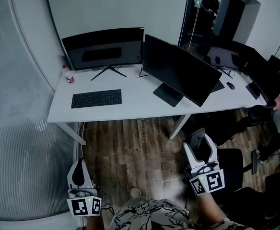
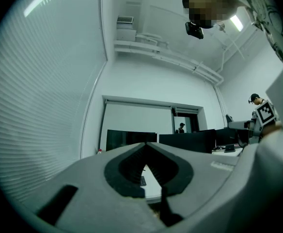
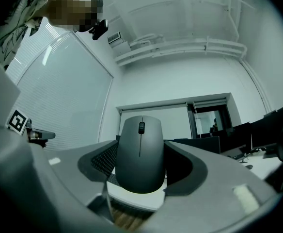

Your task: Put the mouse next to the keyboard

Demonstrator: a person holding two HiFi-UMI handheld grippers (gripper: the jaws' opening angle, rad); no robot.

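Right gripper: my right gripper (image 1: 200, 143) is pinching the mouse (image 3: 140, 154), one jaw on each of its flanks, the scroll wheel facing the camera.
Mouse: it is held up in the air over the wooden floor (image 1: 130, 147), on my side of the counter's front edge and not touching the counter; it is well apart from the keyboard.
Left gripper: my left gripper (image 1: 79, 166) has its jaws pressed together at the tips; it hangs low at my left side, over the floor.
Counter: the white counter (image 1: 130, 110) runs across ahead of me.
Keyboard: the black keyboard (image 1: 96, 98) lies flat near the front edge, toward the left end of the counter.
Curved monitor: a dark curved monitor (image 1: 104, 47) stands along the back edge, behind the keyboard.
Second monitor: a flat dark monitor (image 1: 178, 70) stands toward the right end, turned at an angle.
Small item: something small with a red top (image 1: 69, 78) sits at the back left corner; I cannot tell what it is.
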